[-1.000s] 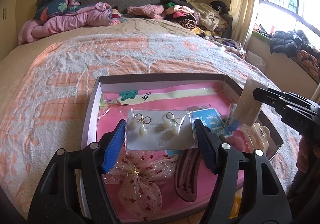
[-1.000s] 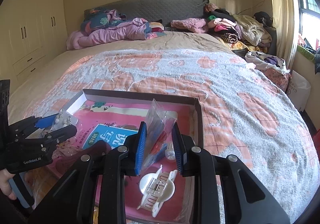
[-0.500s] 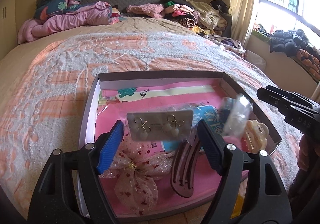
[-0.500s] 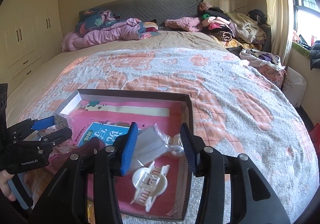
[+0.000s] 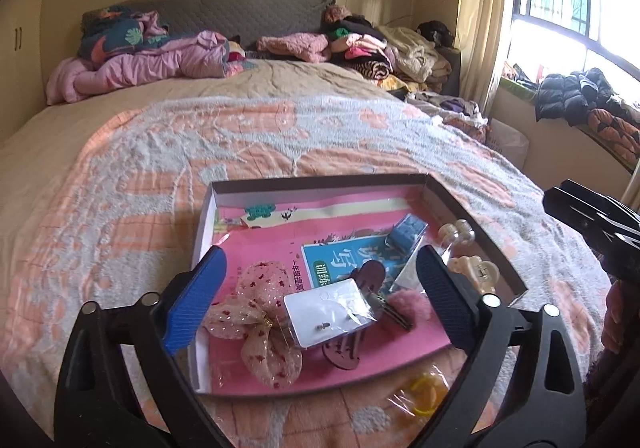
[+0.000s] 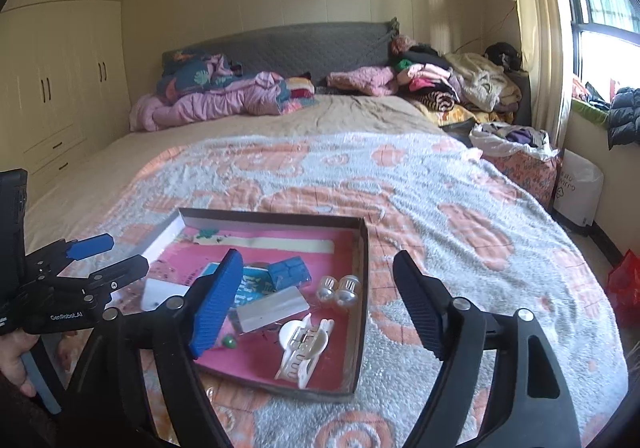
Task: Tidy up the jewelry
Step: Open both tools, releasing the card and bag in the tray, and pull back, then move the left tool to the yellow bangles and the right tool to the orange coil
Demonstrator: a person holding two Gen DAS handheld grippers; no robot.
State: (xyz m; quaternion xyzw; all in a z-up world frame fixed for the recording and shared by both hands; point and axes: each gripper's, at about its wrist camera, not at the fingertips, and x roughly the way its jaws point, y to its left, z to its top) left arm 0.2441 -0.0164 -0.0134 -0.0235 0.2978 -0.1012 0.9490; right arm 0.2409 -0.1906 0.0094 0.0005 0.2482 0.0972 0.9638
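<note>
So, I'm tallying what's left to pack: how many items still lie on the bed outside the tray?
1: a clear packet with a yellow ring lies on the blanket by the tray's near edge. More may be hidden behind the tools.

L gripper [image 5: 320,302] jaws wide apart over tray [image 5: 320,184]; earring card [image 5: 330,311] lies w/ bow [image 5: 260,322].
</note>
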